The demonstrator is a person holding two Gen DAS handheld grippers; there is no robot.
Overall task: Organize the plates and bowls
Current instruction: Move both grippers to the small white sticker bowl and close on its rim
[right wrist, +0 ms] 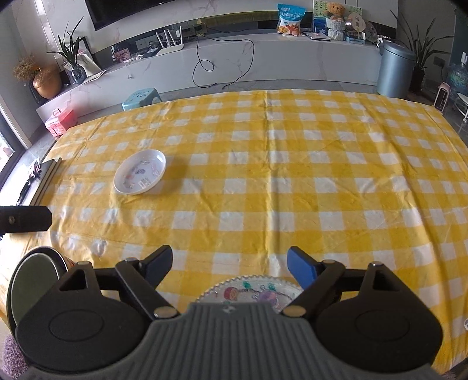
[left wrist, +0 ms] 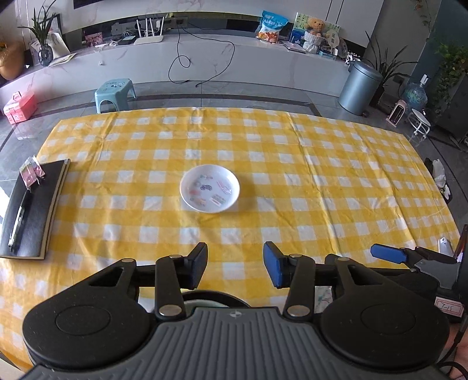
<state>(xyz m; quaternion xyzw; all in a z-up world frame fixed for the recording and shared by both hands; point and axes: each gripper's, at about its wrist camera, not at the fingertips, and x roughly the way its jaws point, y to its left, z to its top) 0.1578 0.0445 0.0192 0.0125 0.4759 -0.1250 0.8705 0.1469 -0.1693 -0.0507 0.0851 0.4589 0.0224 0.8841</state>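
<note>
Table, yellow-and-white checked cloth [left wrist: 263, 163]: one small white dish [left wrist: 209, 192] with coloured printed figures, near the middle, well ahead of my tools, nothing around it.

Near edge, under my right gripper [right wrist: 229, 267]: a plate with a toothed rim and painted figures [right wrist: 251, 292], mostly cut off by the tool body. At lower left of the right view, a dark round bowl or lid [right wrist: 35, 280]; I cannot tell which.

My left gripper [left wrist: 235, 264]: jaws partly apart, nothing between them. My right gripper: jaws wide, nothing between them.

Left edge of the table: a black notebook [left wrist: 32, 210] with a pen [left wrist: 17, 222] and a small pink packet on it.

Beyond the table: blue stool [left wrist: 115, 93], grey bin [left wrist: 361, 87], pink box [left wrist: 20, 106], router, snack bag [left wrist: 270, 26], teddy bear [left wrist: 314, 26], potted plants.

Writing: a handwritten label on the right tool at the left view's edge, not readable. Bag print too small to read.
</note>
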